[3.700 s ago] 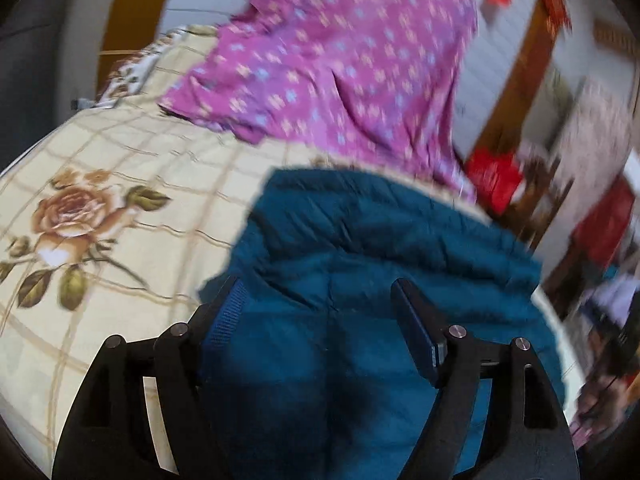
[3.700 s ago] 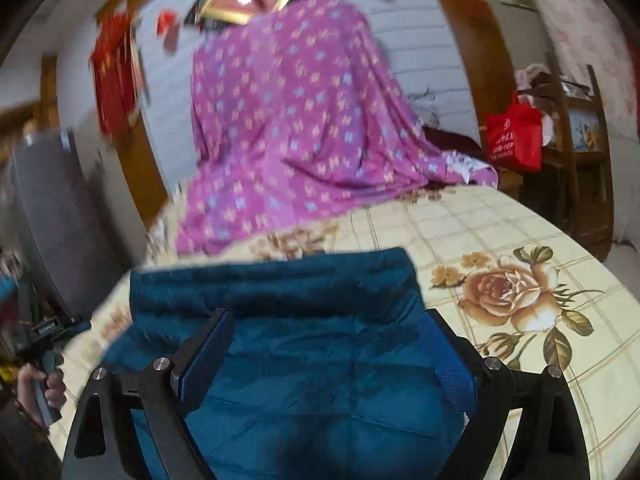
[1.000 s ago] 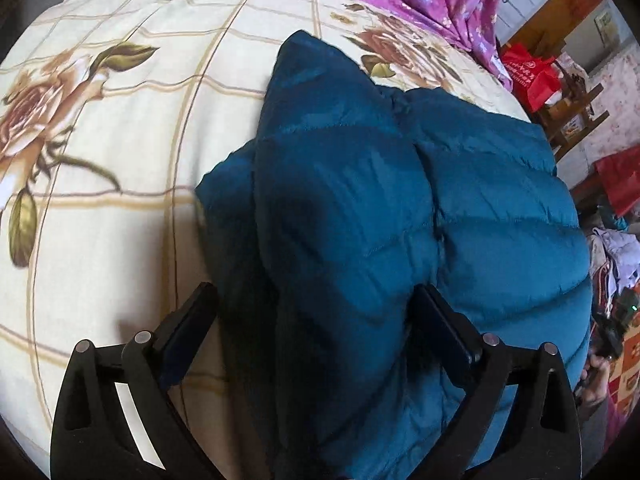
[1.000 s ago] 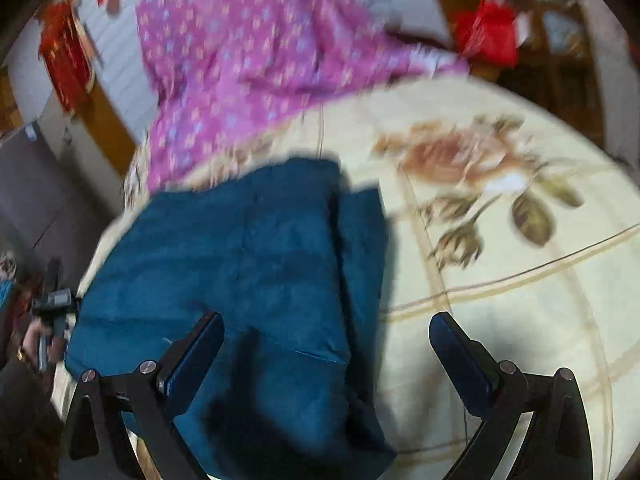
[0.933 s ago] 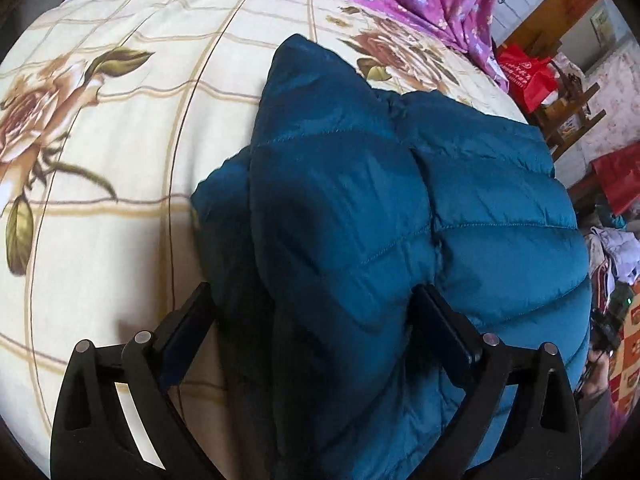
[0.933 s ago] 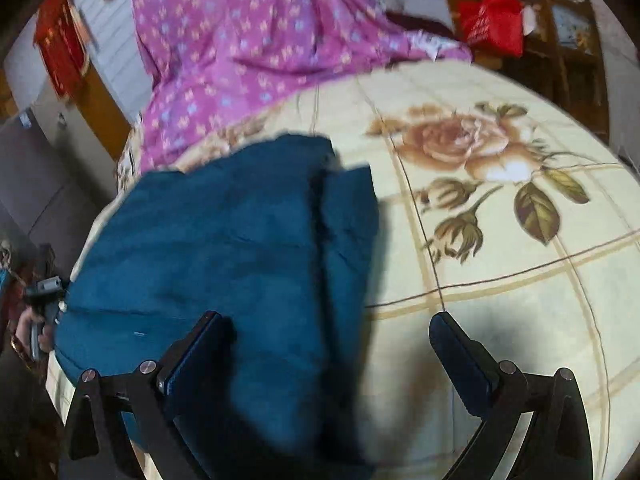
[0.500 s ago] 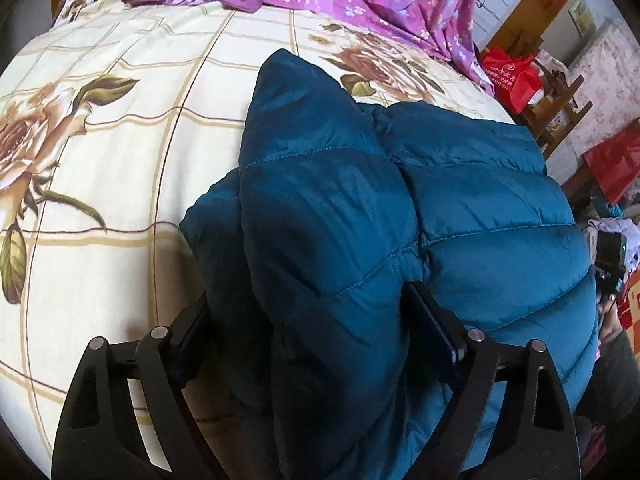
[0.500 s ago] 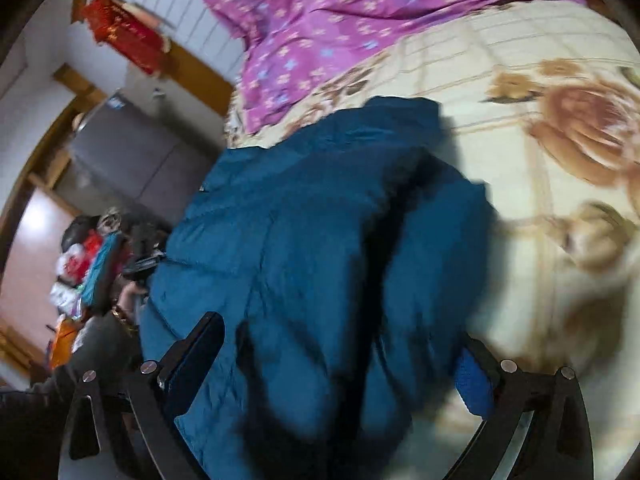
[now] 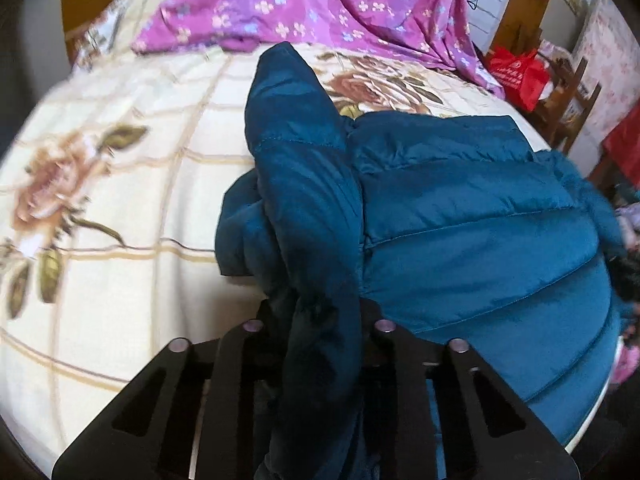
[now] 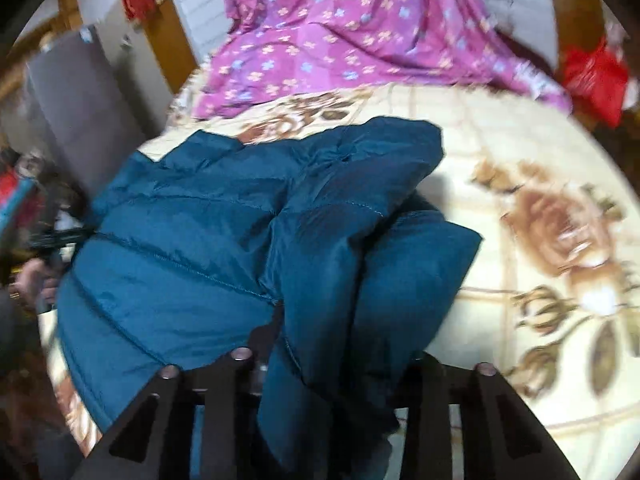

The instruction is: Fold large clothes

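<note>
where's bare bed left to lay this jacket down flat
Bare floral bedspread lies beside the teal jacket on the left gripper side, bounded farther back by the purple flowered sheet. Another bare patch lies on the right gripper side. The back under the purple sheet is crowded.

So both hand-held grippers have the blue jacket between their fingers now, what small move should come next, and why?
Probably lift both edges together and carry them across the jacket. The left hand-held gripper and the right hand-held gripper are closing on bunched fabric at opposite sides, while the middle lies flat on the bedsheet, so an even lift should fold it.
</note>
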`<state>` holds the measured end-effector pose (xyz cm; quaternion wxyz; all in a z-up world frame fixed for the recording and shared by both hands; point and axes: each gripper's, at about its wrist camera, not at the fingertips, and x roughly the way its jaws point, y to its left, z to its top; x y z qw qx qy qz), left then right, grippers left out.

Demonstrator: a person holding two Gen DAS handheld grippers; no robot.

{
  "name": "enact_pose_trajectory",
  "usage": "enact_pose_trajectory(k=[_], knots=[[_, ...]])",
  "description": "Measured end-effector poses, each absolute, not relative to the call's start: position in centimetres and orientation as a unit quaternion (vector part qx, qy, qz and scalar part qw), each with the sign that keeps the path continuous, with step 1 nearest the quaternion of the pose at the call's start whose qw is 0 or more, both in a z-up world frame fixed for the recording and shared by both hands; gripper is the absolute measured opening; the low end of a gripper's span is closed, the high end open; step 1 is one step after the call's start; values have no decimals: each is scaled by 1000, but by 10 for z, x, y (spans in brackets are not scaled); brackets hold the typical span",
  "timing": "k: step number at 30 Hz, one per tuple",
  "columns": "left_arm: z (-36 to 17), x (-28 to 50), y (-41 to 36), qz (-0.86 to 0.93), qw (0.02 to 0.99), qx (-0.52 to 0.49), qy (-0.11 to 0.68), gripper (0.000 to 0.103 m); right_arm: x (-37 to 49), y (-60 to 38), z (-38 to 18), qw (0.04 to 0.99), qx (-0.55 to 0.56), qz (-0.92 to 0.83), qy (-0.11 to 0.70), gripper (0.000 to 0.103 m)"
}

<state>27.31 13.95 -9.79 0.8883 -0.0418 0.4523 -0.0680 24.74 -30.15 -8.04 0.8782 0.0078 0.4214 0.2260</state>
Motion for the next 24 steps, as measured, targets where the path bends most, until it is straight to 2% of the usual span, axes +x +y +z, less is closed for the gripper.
enact_pose_trajectory(k=[12, 16, 21, 23, 24], knots=[[-10, 242, 96, -128, 902, -40, 411, 14, 211, -336, 15, 905, -48, 162, 391, 26], [-12, 242, 69, -148, 896, -37, 418, 14, 197, -371, 24, 907, -44, 143, 393, 26], [-36, 249, 38, -157, 879, -31, 449, 15, 192, -406, 3, 898, -31, 132, 418, 27], [-54, 252, 35, -147, 871, -28, 469, 18, 197, -417, -17, 887, -9, 139, 441, 31], [-62, 254, 36, -145, 864, -33, 481, 21, 199, -424, -28, 881, 8, 132, 454, 36]])
